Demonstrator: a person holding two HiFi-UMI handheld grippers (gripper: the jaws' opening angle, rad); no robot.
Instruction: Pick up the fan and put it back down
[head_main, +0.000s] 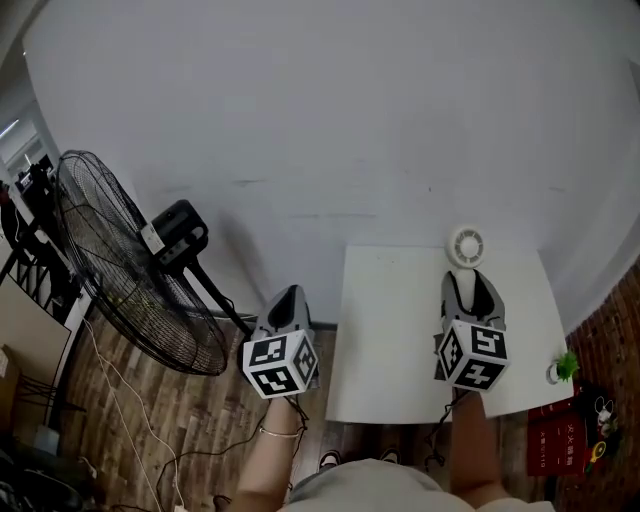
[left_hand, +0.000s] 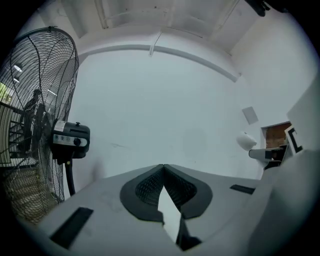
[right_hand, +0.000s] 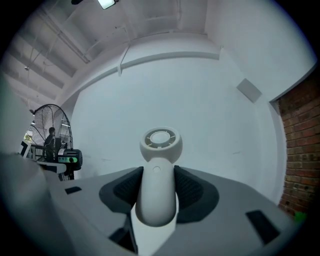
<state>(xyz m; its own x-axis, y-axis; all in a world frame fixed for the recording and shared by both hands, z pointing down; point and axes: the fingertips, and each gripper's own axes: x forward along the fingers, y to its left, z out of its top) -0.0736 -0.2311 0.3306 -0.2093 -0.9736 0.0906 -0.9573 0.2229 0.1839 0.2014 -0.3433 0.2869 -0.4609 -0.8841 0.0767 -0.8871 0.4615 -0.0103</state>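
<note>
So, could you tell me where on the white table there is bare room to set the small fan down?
The table is bare across its whole left half, from its left edge to the right tongs holding the small fan. The only clutter is the green plant at the front right edge.

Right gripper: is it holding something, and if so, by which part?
Yes. The right gripper holds the small white fan by its handle, with the fingers pressed on either side just below the round head.
</note>
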